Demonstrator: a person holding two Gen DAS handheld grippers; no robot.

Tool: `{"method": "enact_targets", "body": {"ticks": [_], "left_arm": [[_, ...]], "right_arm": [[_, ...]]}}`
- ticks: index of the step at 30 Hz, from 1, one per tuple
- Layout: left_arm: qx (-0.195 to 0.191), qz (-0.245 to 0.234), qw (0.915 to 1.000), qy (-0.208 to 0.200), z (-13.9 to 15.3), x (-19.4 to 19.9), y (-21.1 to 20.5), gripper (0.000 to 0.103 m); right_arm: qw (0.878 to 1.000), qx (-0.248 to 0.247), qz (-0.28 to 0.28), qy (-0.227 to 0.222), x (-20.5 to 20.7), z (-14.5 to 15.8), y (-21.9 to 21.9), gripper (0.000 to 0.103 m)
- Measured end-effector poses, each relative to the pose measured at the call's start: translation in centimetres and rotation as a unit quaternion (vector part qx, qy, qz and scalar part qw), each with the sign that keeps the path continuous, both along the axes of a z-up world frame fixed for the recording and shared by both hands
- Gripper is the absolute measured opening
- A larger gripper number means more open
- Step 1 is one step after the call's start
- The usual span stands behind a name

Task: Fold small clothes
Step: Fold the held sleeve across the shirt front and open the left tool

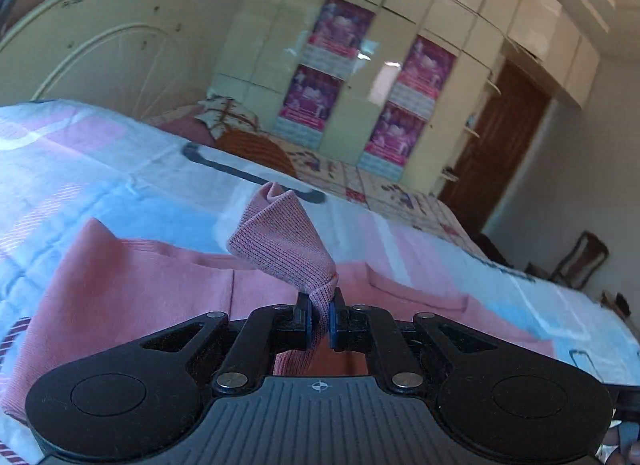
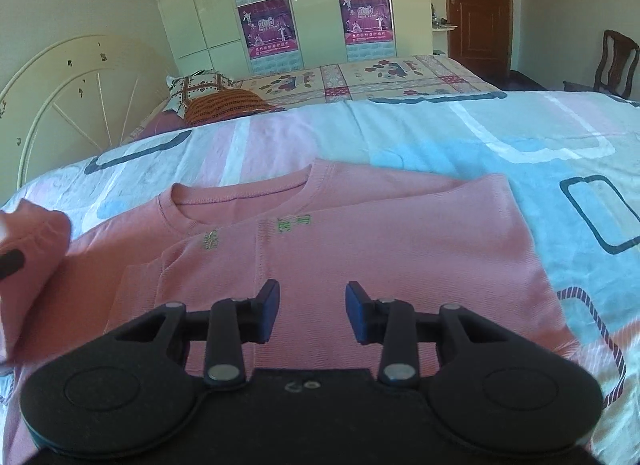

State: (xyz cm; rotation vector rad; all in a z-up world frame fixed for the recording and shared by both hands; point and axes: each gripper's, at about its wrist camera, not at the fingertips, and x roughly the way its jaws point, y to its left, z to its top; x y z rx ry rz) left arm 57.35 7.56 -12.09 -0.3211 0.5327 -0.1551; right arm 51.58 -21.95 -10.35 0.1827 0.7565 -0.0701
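A small pink sweatshirt [image 2: 340, 233] lies flat on the patterned bedsheet [image 2: 460, 137], neckline toward the far side, its right sleeve folded across the chest. My left gripper [image 1: 320, 315] is shut on the ribbed cuff [image 1: 280, 241] of the other sleeve and holds it lifted above the garment. That raised sleeve [image 2: 36, 233] shows at the left edge of the right wrist view, with a dark fingertip [image 2: 10, 263] on it. My right gripper [image 2: 312, 311] hovers open just above the shirt's lower body, nothing between its blue pads [image 2: 270, 311].
A second bed with a floral cover [image 2: 380, 73] and pillows [image 2: 216, 97] lies beyond. A cream headboard [image 2: 80, 93] stands at the left. Behind are a wardrobe with posters [image 2: 280, 5], a brown door [image 2: 476, 5] and a wooden chair [image 2: 612, 61].
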Motion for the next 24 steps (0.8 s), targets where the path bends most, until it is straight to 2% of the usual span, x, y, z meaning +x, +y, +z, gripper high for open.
{"method": "enact_targets", "body": {"ticks": [3,6,9,12,13,14,15,16,17,21,24], "left_arm": [[0.036,-0.037,0.9986,0.007,0.9,-0.5,-5.7,0.007],[0.053,-0.076,0.9955,0.021,0.9,0.1,-9.8,0.007],[0.087,-0.107,0.9898,0.035,0.1,-0.7,-14.3,0.007],[0.091,-0.152,0.9813,0.075,-1.4,-0.6,-17.3,0.007],[0.12,-0.151,0.9787,0.07,-1.7,-1.2,-18.2,0.015],[0.137,-0.153,0.9774,0.052,-1.6,-2.0,-18.6,0.026],[0.14,-0.156,0.9768,0.046,-1.2,-2.7,-18.7,0.034],[0.132,-0.162,0.977,0.042,-0.5,-3.5,-18.4,0.058],[0.127,-0.157,0.9788,0.031,0.2,-4.2,-17.8,0.07],[0.137,-0.113,0.9841,-0.002,2.3,-7.1,-12.1,0.071],[0.155,-0.044,0.9869,0.008,2.3,-9.8,-5.7,0.07]], "right_arm": [[1.0,0.016,-0.007,-0.003,-0.7,0.0,-1.7,0.036],[0.999,0.035,-0.007,0.001,-1.3,-0.1,-3.2,0.037],[0.999,0.052,-0.005,0.0,-1.8,-0.3,-4.5,0.037],[0.998,0.067,-0.005,0.006,-1.9,-0.4,-5.6,0.04],[0.997,0.075,-0.004,0.009,-1.9,-0.5,-5.9,0.041],[0.996,0.084,-0.002,0.01,-1.8,-0.6,-6.1,0.047],[0.996,0.094,0.001,0.01,-1.8,-0.6,-6.3,0.056],[0.995,0.103,0.007,0.011,-1.6,-0.7,-6.3,0.057],[0.994,0.109,0.013,0.011,-1.4,-0.8,-6.2,0.057],[0.991,0.128,0.032,0.02,-0.2,-1.6,-5.1,0.057],[0.99,0.129,0.04,0.038,0.9,-2.6,-4.1,0.055]]}}
